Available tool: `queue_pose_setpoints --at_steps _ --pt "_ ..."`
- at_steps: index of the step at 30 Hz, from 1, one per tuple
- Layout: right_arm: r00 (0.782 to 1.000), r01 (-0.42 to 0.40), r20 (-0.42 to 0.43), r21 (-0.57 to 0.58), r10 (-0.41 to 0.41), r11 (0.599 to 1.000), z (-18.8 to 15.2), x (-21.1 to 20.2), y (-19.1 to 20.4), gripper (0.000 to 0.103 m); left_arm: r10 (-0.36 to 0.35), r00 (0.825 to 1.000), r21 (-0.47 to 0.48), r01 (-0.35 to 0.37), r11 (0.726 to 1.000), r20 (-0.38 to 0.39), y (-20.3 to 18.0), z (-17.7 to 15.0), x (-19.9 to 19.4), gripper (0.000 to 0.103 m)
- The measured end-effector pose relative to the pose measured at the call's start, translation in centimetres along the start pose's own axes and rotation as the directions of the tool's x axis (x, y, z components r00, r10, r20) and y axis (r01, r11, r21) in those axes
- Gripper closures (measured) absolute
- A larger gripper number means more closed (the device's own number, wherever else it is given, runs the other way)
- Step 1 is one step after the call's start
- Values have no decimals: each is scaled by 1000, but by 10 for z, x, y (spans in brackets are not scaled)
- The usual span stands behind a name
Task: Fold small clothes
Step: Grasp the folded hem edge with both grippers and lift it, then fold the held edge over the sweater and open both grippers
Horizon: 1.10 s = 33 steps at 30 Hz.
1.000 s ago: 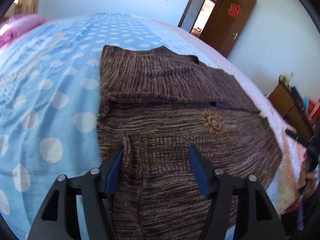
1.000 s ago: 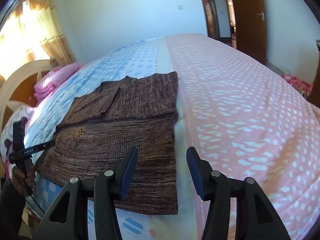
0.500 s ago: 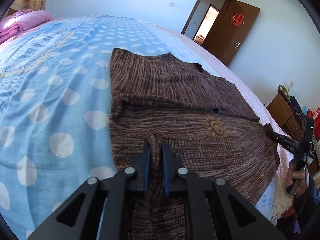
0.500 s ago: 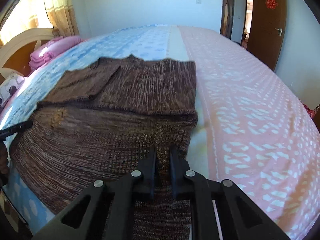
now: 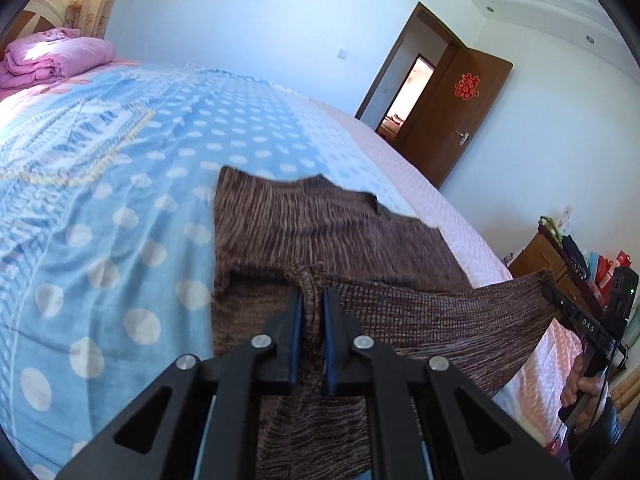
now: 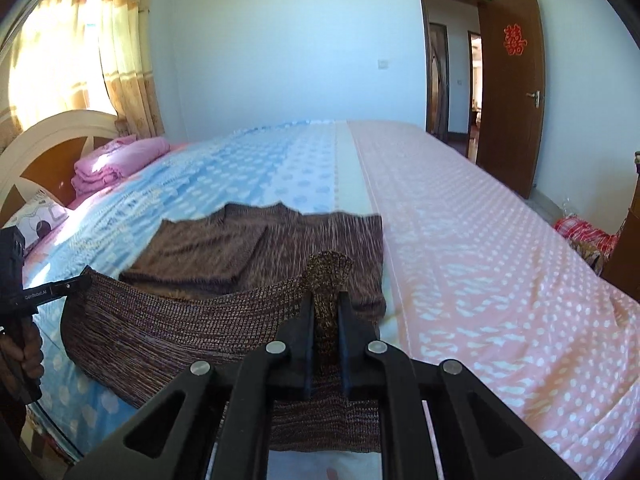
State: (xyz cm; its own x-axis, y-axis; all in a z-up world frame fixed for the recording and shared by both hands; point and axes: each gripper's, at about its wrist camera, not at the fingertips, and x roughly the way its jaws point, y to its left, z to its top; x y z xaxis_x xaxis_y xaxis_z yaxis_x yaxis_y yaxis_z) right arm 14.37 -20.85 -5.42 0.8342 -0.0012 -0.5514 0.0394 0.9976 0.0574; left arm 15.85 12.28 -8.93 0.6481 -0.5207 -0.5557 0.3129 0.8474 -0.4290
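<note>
A brown striped knit sweater (image 5: 320, 232) lies on the bed, sleeves folded in across its upper part; it also shows in the right wrist view (image 6: 256, 248). My left gripper (image 5: 311, 300) is shut on the left corner of the sweater's bottom hem. My right gripper (image 6: 325, 300) is shut on the right corner of the hem. The hem (image 6: 180, 320) hangs lifted between the two grippers, above the rest of the sweater. Each gripper appears at the edge of the other's view, left (image 6: 44, 294) and right (image 5: 576, 316).
The bed cover is blue with white dots (image 5: 100, 240) on the left and pink (image 6: 480, 260) on the right. A folded pink blanket (image 6: 116, 164) lies by the headboard (image 6: 44, 144). A brown door (image 6: 512, 88) stands open. A wooden cabinet (image 5: 552, 264) stands beside the bed.
Both grippers closed on the bottom hem corners, then lifted the hem off the bed and carried it up and toward the sweater's collar.
</note>
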Motion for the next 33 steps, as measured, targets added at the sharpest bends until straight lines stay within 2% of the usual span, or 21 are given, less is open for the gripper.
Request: queue_pose_setpoints --at_steps 5,10,15,19,22,23,25,27,28,29,31,33 --pt "999 12 51 -51 -9 999 30 7 9 94 37 999 -10 -37 999 35 4 34 9 93" --pt "997 37 76 -91 -30 995 62 39 13 94 70 996 -17 -69 997 64 9 75 29 93" --pt "992 91 96 -122 -80 988 100 93 14 94 96 992 -30 -94 995 84 17 111 59 93" --pt "989 123 93 -117 -113 985 118 140 8 94 135 988 -40 -132 990 76 33 130 102 93" --pt "988 149 61 -109 -143 983 122 187 3 94 169 984 -70 -165 984 53 48 134 135 94" --pt "986 163 47 -108 -158 981 119 202 1 94 202 978 -80 -198 977 47 55 132 148 94" --pt "980 198 -8 -97 -200 975 107 236 -5 94 245 970 -94 -243 965 9 67 127 173 94" --pt "969 230 -71 -84 -236 970 91 264 -14 94 290 955 -103 -295 950 -63 78 116 197 93" --pt "963 229 -127 -74 -237 971 83 278 -20 93 279 953 -121 -293 949 -115 84 113 206 93" --pt "958 222 -170 -67 -230 973 83 284 -24 93 269 958 -138 -281 950 -101 87 116 204 88" --pt "964 201 -170 -34 -204 979 86 284 -30 88 282 956 -155 -292 944 -84 90 118 200 86" --pt "967 193 -172 0 -190 981 87 281 -38 71 266 957 -188 -285 940 -119 97 118 204 85"
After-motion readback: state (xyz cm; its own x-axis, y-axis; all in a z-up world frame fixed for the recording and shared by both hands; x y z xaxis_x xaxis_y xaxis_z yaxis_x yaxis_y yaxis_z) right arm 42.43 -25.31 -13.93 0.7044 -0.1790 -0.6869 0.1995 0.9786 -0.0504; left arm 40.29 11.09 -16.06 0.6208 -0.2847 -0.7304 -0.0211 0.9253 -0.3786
